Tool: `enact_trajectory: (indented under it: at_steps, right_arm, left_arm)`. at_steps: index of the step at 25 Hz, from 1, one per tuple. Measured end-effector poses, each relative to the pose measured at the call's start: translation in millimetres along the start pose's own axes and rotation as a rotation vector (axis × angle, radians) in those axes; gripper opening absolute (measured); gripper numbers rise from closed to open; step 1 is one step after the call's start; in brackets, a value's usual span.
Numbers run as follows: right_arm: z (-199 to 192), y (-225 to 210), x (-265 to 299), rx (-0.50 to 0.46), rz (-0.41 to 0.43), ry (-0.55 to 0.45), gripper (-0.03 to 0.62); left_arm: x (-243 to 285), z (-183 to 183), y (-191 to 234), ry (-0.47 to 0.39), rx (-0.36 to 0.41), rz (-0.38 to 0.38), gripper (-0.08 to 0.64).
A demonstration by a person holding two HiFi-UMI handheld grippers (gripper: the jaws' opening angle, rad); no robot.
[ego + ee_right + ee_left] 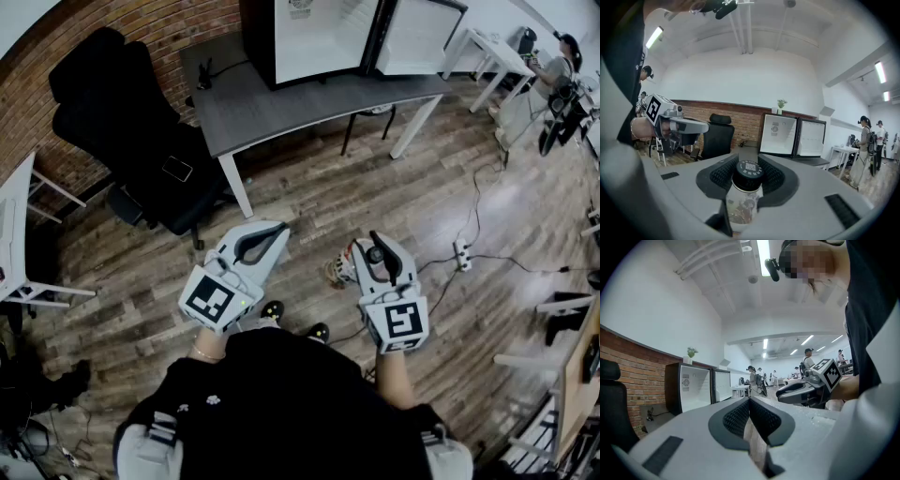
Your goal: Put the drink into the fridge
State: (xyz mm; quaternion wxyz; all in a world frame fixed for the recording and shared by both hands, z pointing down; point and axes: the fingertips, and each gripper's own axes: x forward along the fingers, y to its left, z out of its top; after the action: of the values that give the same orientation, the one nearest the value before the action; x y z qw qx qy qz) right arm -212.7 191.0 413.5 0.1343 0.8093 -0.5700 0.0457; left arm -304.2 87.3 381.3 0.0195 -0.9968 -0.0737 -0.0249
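My right gripper is shut on the drink, a small bottle with a black cap and a pale printed label, held just below the cap. In the head view the drink hangs beside the right gripper over the wooden floor. The left gripper is level beside it; its jaws meet at the tips with nothing between them. The fridge stands on a grey table ahead with its door swung open and a white, bare inside.
The grey table with white legs lies between me and the fridge. A black office chair stands to the left by the brick wall. A power strip and cables lie on the floor at right. People and white desks are farther right.
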Motion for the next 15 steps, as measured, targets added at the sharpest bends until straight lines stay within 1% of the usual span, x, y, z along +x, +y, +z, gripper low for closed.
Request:
enact_trajectory:
  at_steps: [9, 15]
  right_arm:
    - [-3, -5, -3, 0.051, 0.003, -0.019, 0.129]
    - [-7, -17, -16, 0.065, -0.004, -0.03, 0.129]
  left_arm:
    - [4, 0, 0, 0.006, 0.0, 0.002, 0.003]
    - [20, -2, -15, 0.01, 0.001, -0.019, 0.003]
